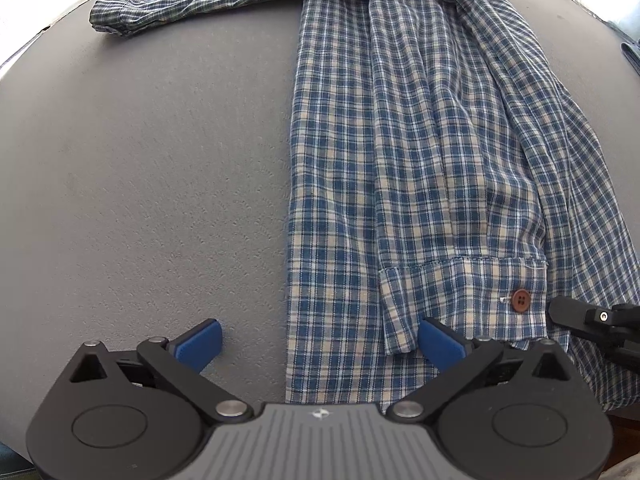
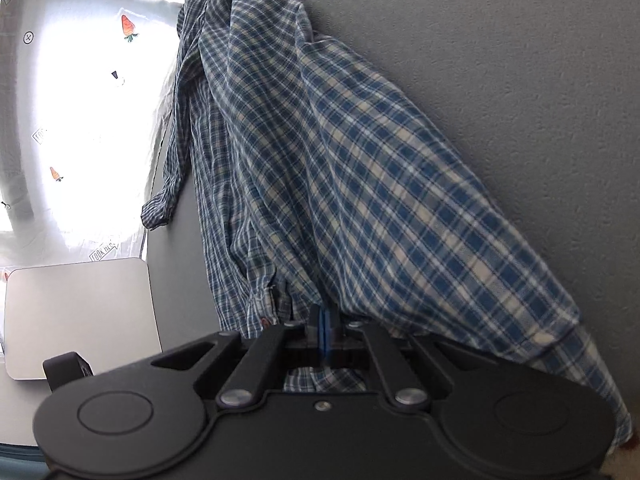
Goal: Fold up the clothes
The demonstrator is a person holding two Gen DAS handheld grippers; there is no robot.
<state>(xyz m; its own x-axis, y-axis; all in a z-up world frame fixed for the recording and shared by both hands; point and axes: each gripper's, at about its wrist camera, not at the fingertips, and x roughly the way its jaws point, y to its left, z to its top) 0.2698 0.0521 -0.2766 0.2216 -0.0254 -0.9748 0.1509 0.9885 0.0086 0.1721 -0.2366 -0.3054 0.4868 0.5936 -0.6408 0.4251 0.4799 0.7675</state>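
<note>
Left wrist view looks almost straight down on a grey table (image 1: 140, 168) where a blue-and-cream checked shirt (image 1: 420, 152) lies spread in long folds from the far edge to the near one. One sleeve (image 1: 208, 0) stretches away to the left along the far side. A cuff with a brown button (image 1: 521, 301) lies on top of the shirt near the right. The left gripper (image 1: 320, 344) has its blue fingers (image 1: 200, 342) wide apart: one over bare table just left of the shirt's edge, the other over the cloth beside the cuff, with nothing pinched between them. A black part of the right gripper (image 1: 592, 320) shows at the right edge.

Right wrist view shows the right gripper (image 2: 324, 330) with its fingers pressed together on a fold of the shirt (image 2: 360, 168), the cloth draping away from the grip across the table (image 2: 520, 60). To the left, off the table's edge, is white fabric printed with small carrots (image 2: 80, 120) and a flat silver-grey rounded slab (image 2: 76, 320). No containers can be made out.
</note>
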